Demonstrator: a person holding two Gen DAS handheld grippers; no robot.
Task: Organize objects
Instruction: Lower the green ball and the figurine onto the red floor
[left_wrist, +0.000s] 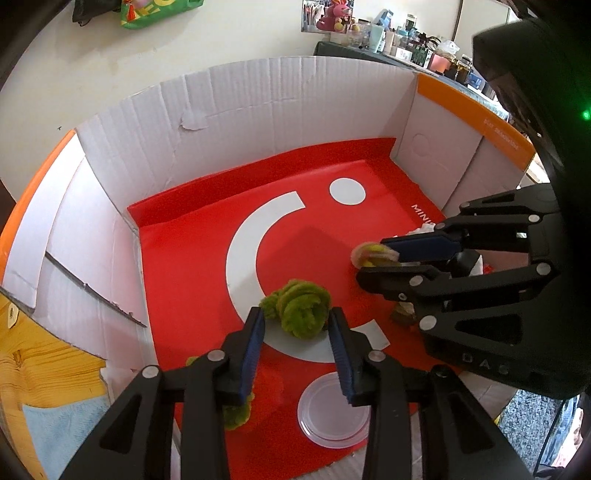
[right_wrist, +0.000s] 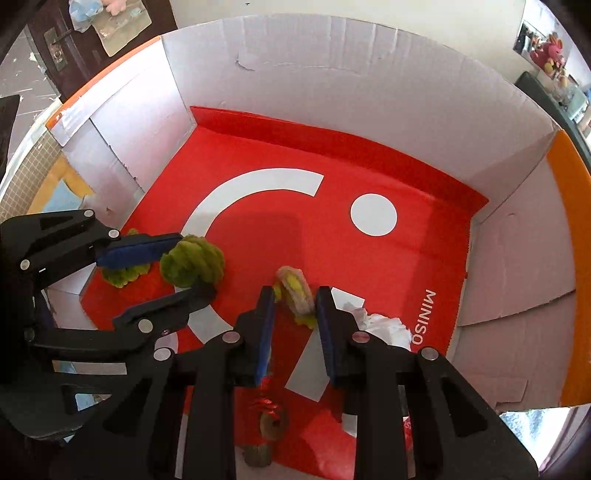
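Our left tongs (left_wrist: 297, 325) sit open around the fuzzy green ball (left_wrist: 301, 312) on the red mat (left_wrist: 192, 258) in the box (left_wrist: 258, 107). Our right tongs (right_wrist: 295, 299) sit open around a small yellow fuzzy ring (right_wrist: 295, 286). Both look soft and light, so we think a gentle squeeze across the middle works best.

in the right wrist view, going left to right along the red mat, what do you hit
left gripper → green fuzzy ball → yellow and beige fuzzy ring between the right gripper fingers → crumpled white paper → MINISO lettering

Cream wall (left_wrist: 110, 74); cluttered shelf (left_wrist: 406, 44) far right; dark door (right_wrist: 48, 48).
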